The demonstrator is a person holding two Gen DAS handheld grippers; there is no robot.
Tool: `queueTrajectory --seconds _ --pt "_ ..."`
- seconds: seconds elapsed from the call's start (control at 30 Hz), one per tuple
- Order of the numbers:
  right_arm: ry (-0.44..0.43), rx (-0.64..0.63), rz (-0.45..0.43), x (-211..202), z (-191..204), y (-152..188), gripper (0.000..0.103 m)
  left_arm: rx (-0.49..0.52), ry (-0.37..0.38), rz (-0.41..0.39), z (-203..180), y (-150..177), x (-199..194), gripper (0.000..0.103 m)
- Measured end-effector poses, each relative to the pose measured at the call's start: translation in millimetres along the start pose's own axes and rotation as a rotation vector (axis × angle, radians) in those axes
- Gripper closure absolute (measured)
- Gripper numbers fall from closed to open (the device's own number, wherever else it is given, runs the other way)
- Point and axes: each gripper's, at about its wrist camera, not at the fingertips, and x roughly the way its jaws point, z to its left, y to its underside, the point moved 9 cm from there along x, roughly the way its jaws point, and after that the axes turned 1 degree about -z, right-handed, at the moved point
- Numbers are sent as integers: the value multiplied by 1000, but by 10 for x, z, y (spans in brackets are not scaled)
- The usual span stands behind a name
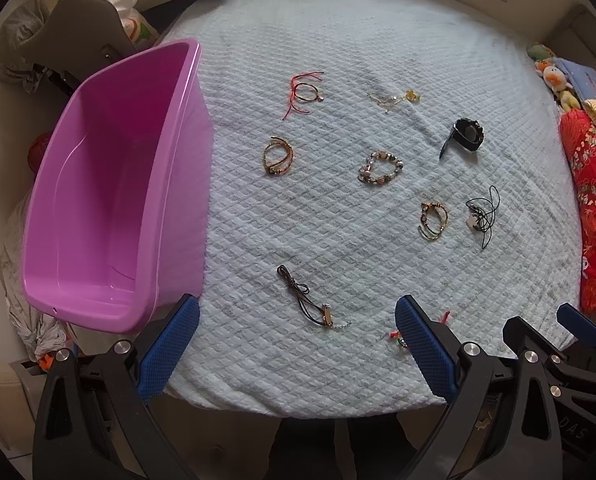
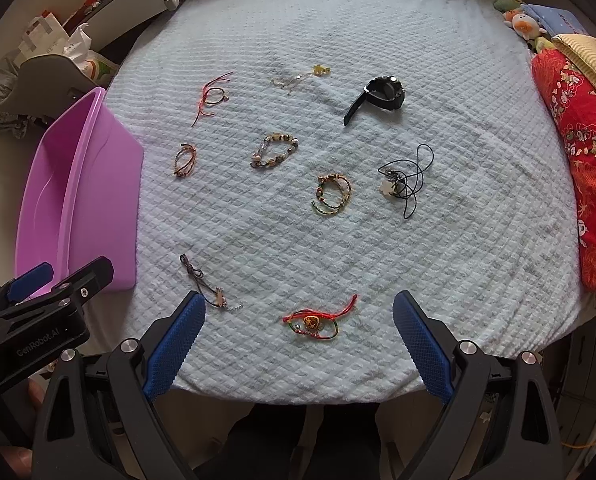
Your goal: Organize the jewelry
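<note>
Jewelry pieces lie scattered, well apart, across the pale quilted blanket [image 2: 437, 240]: beaded bracelet [image 2: 274, 150] at frame centre, black watch [image 2: 381, 90] upper right, red-green cord bracelet [image 2: 315, 320] low centre. Purple bin [image 1: 110, 200] at left edge, nothing visible inside. Left gripper [image 1: 298, 344] spread wide, holding nothing. Right gripper [image 2: 298, 344] likewise wide, holding nothing.

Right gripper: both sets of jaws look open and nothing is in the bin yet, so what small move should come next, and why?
Probably lower the right gripper onto the red cord bracelet: it lies nearest, between its open fingers, on the blue blanket. The purple bin holds nothing, and the left gripper is also open and empty.
</note>
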Motion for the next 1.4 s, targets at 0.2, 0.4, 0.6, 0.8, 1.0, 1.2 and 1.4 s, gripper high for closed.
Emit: queueTrajectory --seconds 0.2,0.4,0.6,0.8,1.0,1.2,1.4 --pt "1 3 -3 38 -17 -3 12 -10 -16 -6 32 -14 -32 7" --pt "0 4 -7 17 -47 -39 12 -12 -18 -15 31 -21 -52 7" --pt "1 2 -12 10 -47 -52 12 -12 -16 -19 27 -26 -61 7" --pt "3 1 -15 6 -37 -39 12 -12 -16 -25 27 -45 -83 7" --pt "2 2 -14 12 -38 -61 12 -11 -19 -26 27 -57 -85 7" --pt "4 -3 -16 17 -36 -61 12 -10 -19 -26 30 -57 -83 7" --pt "3 -2 -18 12 -32 -47 12 -9 -21 -27 41 -60 -79 7"
